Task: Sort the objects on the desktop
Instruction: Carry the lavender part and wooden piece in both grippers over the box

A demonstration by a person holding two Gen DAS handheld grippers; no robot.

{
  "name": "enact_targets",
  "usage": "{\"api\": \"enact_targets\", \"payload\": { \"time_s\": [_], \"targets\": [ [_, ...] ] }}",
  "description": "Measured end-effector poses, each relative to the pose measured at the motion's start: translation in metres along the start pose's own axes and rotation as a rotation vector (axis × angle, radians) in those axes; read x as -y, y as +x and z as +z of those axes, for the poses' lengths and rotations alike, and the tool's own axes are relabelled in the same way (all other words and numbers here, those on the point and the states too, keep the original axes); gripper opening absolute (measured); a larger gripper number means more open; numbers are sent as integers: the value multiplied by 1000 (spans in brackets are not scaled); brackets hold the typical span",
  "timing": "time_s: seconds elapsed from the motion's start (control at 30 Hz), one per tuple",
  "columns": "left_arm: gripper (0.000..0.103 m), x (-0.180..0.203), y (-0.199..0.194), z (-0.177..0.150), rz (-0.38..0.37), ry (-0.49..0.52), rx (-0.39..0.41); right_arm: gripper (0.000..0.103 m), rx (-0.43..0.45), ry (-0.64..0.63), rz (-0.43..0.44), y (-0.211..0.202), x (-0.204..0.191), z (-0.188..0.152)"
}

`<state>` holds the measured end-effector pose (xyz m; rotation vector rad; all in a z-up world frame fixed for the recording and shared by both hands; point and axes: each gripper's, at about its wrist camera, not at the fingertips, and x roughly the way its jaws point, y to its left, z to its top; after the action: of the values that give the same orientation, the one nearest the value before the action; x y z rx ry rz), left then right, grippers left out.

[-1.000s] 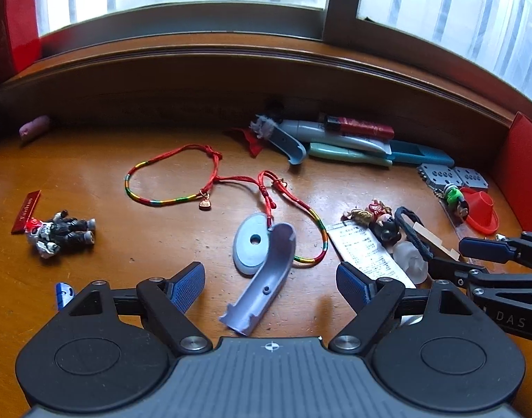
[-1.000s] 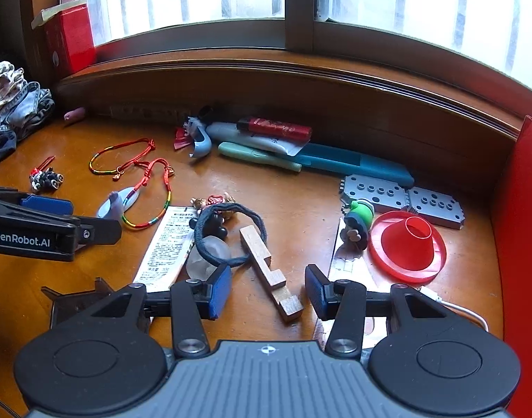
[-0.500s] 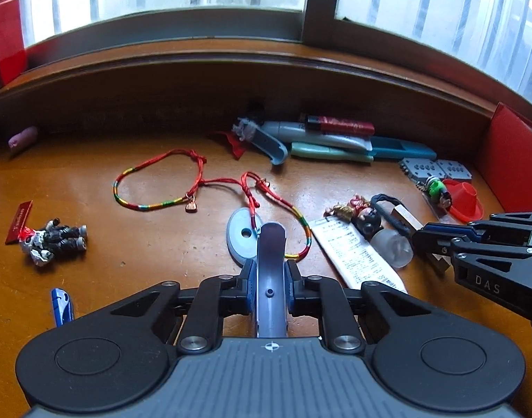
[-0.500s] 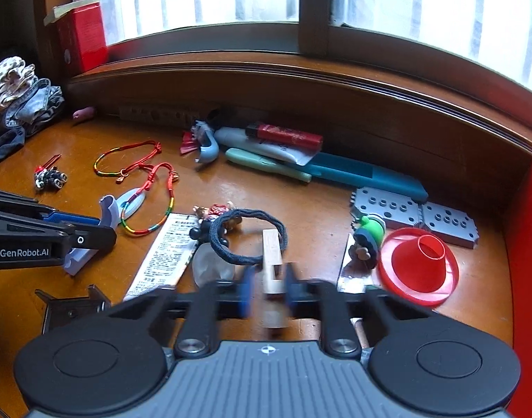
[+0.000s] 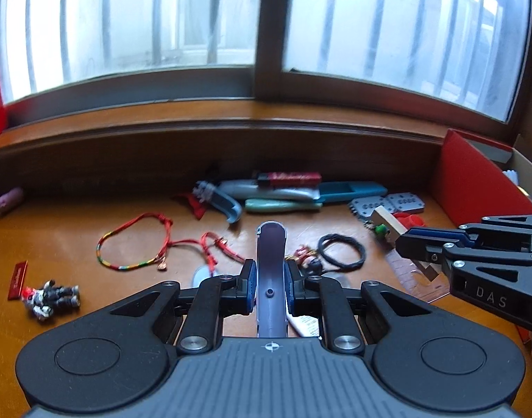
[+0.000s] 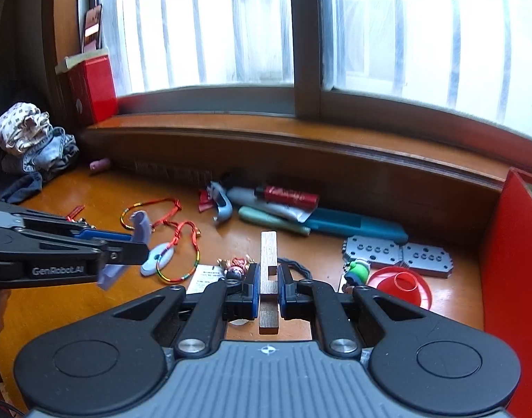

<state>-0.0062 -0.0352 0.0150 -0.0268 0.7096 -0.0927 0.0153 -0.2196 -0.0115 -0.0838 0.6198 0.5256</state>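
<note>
My left gripper (image 5: 269, 287) is shut on a curved lilac plastic piece (image 5: 271, 264) and holds it above the wooden desk (image 5: 57, 237). It also shows in the right wrist view (image 6: 140, 230). My right gripper (image 6: 268, 287) is shut on a notched wooden block (image 6: 268, 261), lifted off the desk. The block also shows in the left wrist view (image 5: 388, 221). On the desk lie a red braided bracelet (image 5: 140, 244), a black hair tie (image 5: 341, 248), a toy figure (image 5: 52, 297) and a paper slip (image 6: 205, 278).
Tubes and a teal case (image 6: 353, 228) lie along the back ledge. Grey studded plates (image 6: 398, 252), a red funnel (image 6: 401, 284) and a green toy (image 6: 356, 271) sit at right beside a red box wall (image 6: 509, 261). Clothes (image 6: 32, 146) are piled far left.
Both grippers closed on their objects and lifted them: the left took up the lilac curved piece, the right took up the wooden block. Both views now sit higher above the desk.
</note>
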Motion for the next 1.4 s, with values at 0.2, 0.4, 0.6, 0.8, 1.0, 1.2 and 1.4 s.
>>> {"api": "enact_targets", "payload": {
  "time_s": [0.2,0.4,0.6,0.8,1.0,1.2,1.4],
  "targets": [
    [19,27,-3,13,-66,38,23,12,27,-2,-35,-29,3,3],
    [19,65,1,34,-146,99,64,12,55,39,-88,-64,20,2],
    [19,118,6,64,-236,175,119,11,112,57,-168,-104,40,4],
    [19,181,23,88,-326,231,126,11,151,77,-251,-142,69,1],
    [19,245,41,101,-386,290,118,11,162,123,-333,-171,109,-11],
    [19,300,62,106,-438,340,101,11,160,186,-407,-193,147,-27],
    [19,334,79,103,-468,366,54,12,144,243,-466,-206,176,-44]
  ]
}}
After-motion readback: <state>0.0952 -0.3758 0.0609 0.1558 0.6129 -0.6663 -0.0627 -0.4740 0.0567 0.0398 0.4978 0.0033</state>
